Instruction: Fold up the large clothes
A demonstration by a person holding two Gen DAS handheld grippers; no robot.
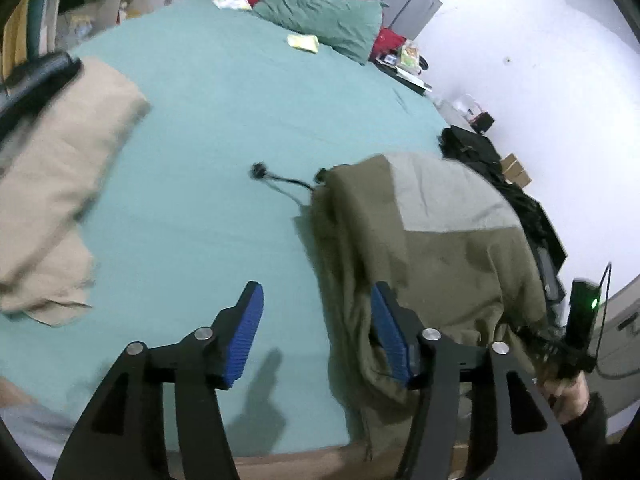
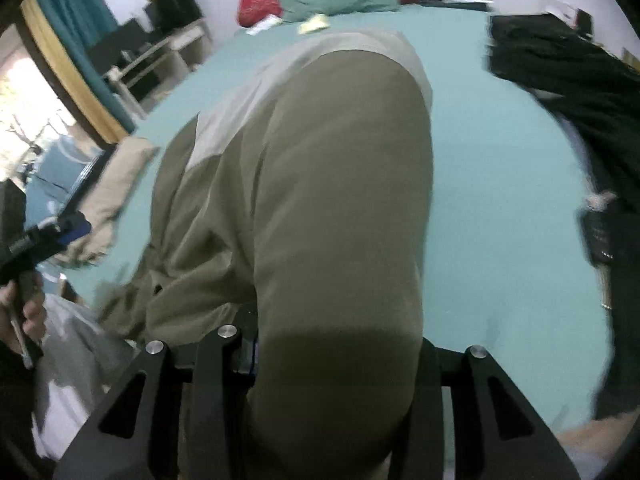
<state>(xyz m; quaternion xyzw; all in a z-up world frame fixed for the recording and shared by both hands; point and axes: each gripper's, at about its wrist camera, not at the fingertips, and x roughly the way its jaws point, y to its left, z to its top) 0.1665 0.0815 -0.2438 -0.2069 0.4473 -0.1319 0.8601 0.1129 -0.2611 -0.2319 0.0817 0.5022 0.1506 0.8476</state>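
Note:
A large olive garment (image 1: pixel 440 248) with a pale grey panel lies on the teal bed sheet (image 1: pixel 220 120), and a black drawstring (image 1: pixel 280 180) trails from its far edge. My left gripper (image 1: pixel 318 296) hovers open over the sheet at the garment's left edge, with nothing between its blue pads (image 1: pixel 248 332). In the right wrist view the olive garment (image 2: pixel 320 200) fills the middle and drapes over my right gripper (image 2: pixel 336 344). A thick fold of it sits between the jaws and hides the pads. The right gripper (image 1: pixel 580 320), held by a hand, also shows beside the garment.
A folded tan garment (image 1: pixel 60 184) lies at the left of the bed. Black clothes (image 2: pixel 560 72) are piled along the right side. A green pillow (image 1: pixel 320 16) and a red one rest at the headboard, with a small yellow packet (image 1: pixel 303 43) near them.

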